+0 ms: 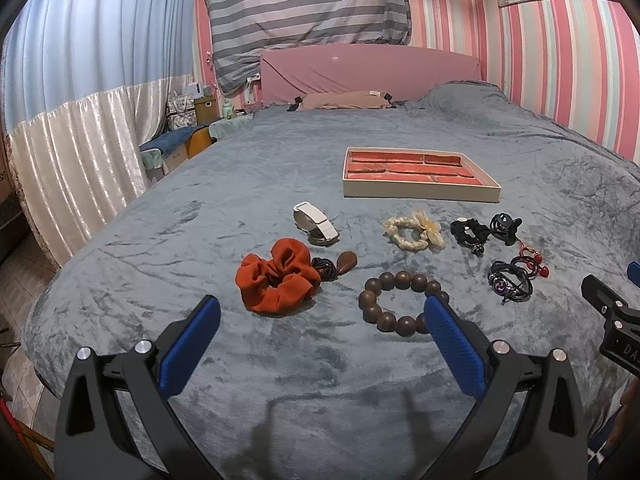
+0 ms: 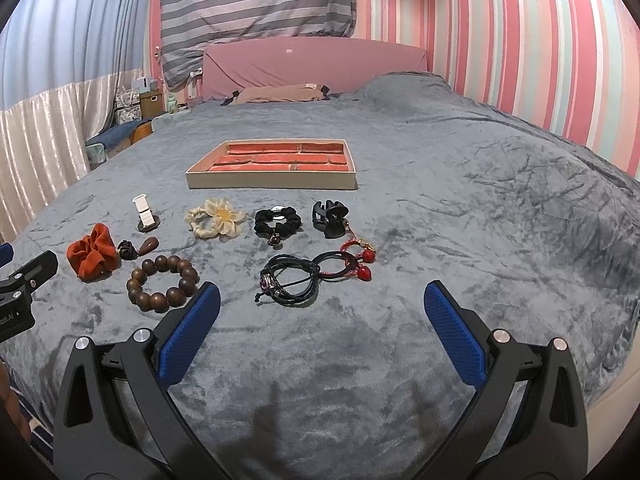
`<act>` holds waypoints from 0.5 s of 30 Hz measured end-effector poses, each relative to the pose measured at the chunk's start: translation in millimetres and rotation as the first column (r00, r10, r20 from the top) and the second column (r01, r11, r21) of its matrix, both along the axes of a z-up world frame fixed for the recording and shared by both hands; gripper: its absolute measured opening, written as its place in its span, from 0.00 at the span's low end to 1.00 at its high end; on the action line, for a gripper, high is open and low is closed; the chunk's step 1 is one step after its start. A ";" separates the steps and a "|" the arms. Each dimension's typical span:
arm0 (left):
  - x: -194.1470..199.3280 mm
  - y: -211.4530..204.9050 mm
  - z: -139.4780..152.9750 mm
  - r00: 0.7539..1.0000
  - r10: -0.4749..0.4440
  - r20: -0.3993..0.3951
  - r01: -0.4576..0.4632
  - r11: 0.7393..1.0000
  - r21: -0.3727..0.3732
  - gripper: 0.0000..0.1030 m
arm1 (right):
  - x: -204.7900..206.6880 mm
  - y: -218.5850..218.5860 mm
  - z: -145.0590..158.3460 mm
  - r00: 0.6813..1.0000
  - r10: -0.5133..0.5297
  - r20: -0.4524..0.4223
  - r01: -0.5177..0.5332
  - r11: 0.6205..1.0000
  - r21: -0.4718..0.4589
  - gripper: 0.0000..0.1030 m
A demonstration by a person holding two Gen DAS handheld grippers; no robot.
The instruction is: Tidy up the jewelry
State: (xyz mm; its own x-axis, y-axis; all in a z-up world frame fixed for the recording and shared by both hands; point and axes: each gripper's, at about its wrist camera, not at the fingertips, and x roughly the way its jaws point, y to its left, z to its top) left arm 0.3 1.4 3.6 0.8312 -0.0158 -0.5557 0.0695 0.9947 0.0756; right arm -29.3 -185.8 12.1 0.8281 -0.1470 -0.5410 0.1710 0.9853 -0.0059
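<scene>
A beige tray (image 1: 420, 193) (image 2: 272, 183) with a red brick-pattern lining lies on the grey bedspread. In front of it lie an orange scrunchie (image 1: 276, 278) (image 2: 91, 258), a wooden bead bracelet (image 1: 400, 302) (image 2: 162, 284), a white watch (image 1: 316, 224) (image 2: 146, 214), a cream flower scrunchie (image 1: 416, 230) (image 2: 218, 218), a black scrunchie (image 1: 470, 232) (image 2: 278, 220), a black claw clip (image 1: 506, 228) (image 2: 332, 216), a black cord bracelet (image 1: 512, 286) (image 2: 288, 282) and a red-bead hair tie (image 1: 532, 260) (image 2: 356, 262). My left gripper (image 1: 320, 308) is open near the bead bracelet. My right gripper (image 2: 322, 296) is open, holding nothing.
A small brown pendant with a dark braided knot (image 1: 336, 266) (image 2: 138, 248) lies beside the orange scrunchie. The bed's pink headboard (image 1: 368, 70) and a pillow (image 1: 344, 100) are at the back. Curtains and boxes (image 1: 192, 112) stand to the left.
</scene>
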 end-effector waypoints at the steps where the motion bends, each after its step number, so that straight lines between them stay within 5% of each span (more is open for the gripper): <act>1: 0.2 -0.6 -0.4 1.000 -0.002 0.000 0.002 1.000 -0.001 0.96 | 0.1 -0.2 -0.4 1.000 -0.001 0.000 0.001 1.000 0.000 0.96; 15: 1.5 -5.5 -19.0 0.999 -0.035 -0.008 0.035 0.999 -0.001 0.96 | 6.7 -6.5 -12.1 1.000 -0.010 -0.015 0.010 1.000 -0.005 0.96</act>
